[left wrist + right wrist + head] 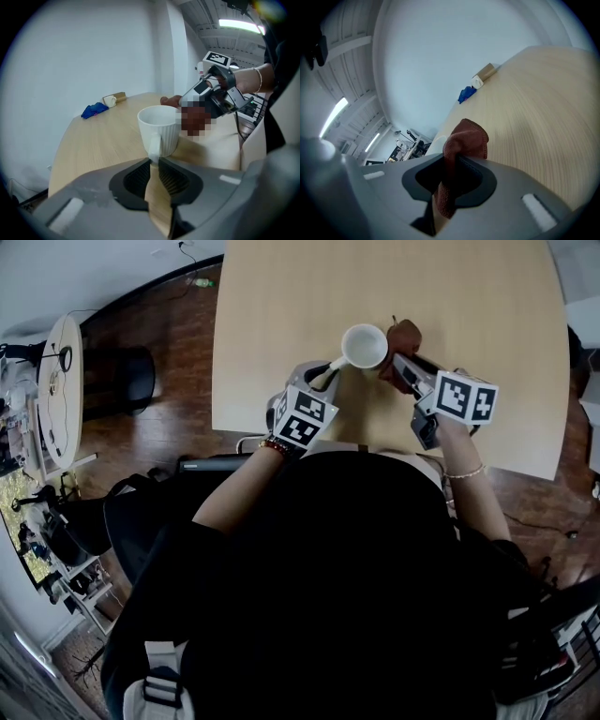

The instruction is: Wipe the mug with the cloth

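**Near:** the left tool (154, 165) is clamped on the handle of the white mug (159, 127), which is upright over the near part of the bench (98, 140). The right tool (451, 165) is pinched shut on a fold of the rust-red cloth (465, 139), whose free tuft is just beside the mug, opposite the handle.

**Wiping well:** keep the handle grip firm, press the tuft onto the ribbed wall, sweep round it, then wipe the rim. Too hard a push could twist the mug in the grip.

**Far:** a blue crumpled item (93, 110), a small cup (110, 100) and a brown box (121, 96) sit at the bench's far edge, well apart from the work and obstructing nothing.
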Action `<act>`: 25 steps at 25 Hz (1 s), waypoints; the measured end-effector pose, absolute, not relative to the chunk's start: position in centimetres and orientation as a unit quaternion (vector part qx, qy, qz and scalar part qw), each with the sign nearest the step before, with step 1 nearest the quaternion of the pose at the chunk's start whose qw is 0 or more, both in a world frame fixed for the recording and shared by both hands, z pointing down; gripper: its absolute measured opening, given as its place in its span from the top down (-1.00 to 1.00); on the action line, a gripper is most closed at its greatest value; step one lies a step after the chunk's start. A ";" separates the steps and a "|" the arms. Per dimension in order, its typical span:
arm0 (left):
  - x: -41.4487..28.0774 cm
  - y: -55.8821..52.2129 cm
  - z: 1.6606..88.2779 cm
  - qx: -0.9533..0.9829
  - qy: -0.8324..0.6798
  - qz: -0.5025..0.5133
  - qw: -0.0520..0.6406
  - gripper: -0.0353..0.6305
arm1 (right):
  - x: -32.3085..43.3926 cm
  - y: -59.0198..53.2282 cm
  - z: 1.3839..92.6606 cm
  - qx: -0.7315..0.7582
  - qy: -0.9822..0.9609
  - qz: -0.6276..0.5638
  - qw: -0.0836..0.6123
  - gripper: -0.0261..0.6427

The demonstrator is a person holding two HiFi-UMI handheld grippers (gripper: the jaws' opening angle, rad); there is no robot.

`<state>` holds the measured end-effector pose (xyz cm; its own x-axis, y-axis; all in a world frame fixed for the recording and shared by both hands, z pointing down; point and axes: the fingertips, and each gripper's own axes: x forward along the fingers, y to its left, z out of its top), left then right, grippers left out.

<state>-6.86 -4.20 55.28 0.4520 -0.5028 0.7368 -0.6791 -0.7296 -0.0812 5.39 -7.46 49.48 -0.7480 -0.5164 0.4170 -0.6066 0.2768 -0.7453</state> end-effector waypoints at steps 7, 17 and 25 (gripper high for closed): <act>-5.8 -3.1 55.2 0.864 -0.311 0.385 0.094 0.70 | 5.2 -8.2 53.0 0.373 -0.790 0.476 0.102 0.73; -3.4 -1.5 55.3 0.879 -0.272 0.384 0.080 0.71 | 5.4 -9.8 53.9 0.371 -0.790 0.470 0.128 0.73; -0.9 -1.4 55.1 0.887 -0.243 0.387 0.066 0.72 | 6.2 -8.4 48.1 0.337 -0.791 0.509 0.025 0.73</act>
<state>-0.94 -1.45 55.12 0.5822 -0.3801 0.7187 -0.4829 -0.8729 -0.0704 6.17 -8.37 48.11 -0.7712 -0.5088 0.3827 -0.5592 0.2539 -0.7892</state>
